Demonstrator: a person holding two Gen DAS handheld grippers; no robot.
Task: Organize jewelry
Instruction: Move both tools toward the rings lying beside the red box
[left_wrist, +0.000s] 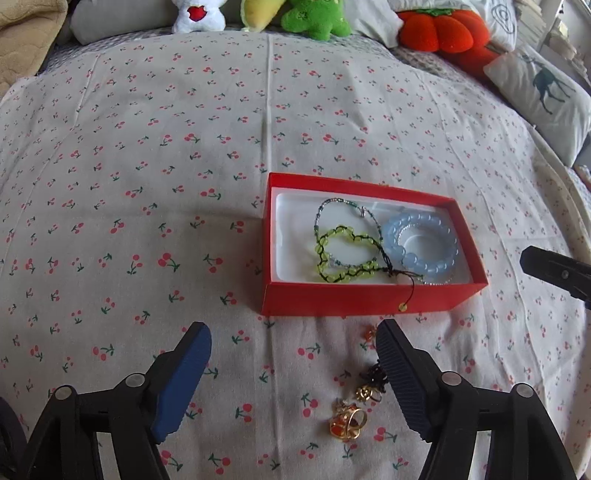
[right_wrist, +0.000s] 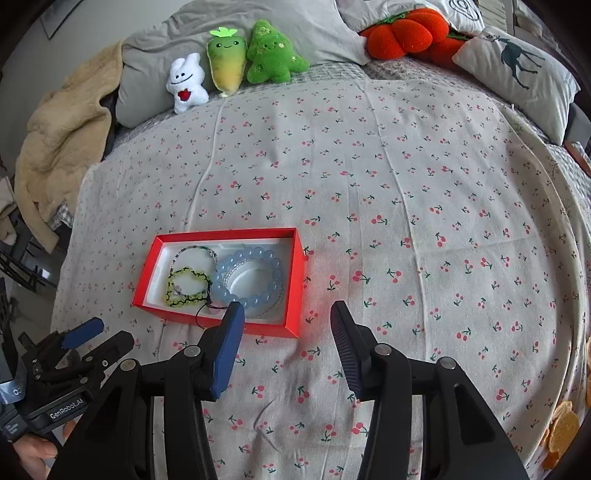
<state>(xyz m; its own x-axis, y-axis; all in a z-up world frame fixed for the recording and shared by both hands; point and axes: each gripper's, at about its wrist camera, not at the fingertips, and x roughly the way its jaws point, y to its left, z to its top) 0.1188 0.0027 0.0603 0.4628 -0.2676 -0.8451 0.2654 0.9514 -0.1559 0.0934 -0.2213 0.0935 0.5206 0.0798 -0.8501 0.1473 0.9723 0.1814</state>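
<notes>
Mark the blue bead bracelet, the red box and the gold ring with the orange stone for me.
blue bead bracelet (left_wrist: 391, 236): left wrist view, beads on its left arc.
red box (left_wrist: 354, 299): left wrist view, near outer wall.
gold ring with the orange stone (left_wrist: 349, 424): left wrist view, its band.

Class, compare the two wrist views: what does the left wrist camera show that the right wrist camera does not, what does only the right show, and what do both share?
Only the left wrist view shows the gold rings on the cherry-print sheet, between the open left hand-held gripper.

Only the right wrist view shows the beige blanket and the open right hand-held gripper from behind.

Both show the red box holding the blue bead bracelet and green bracelet.
</notes>
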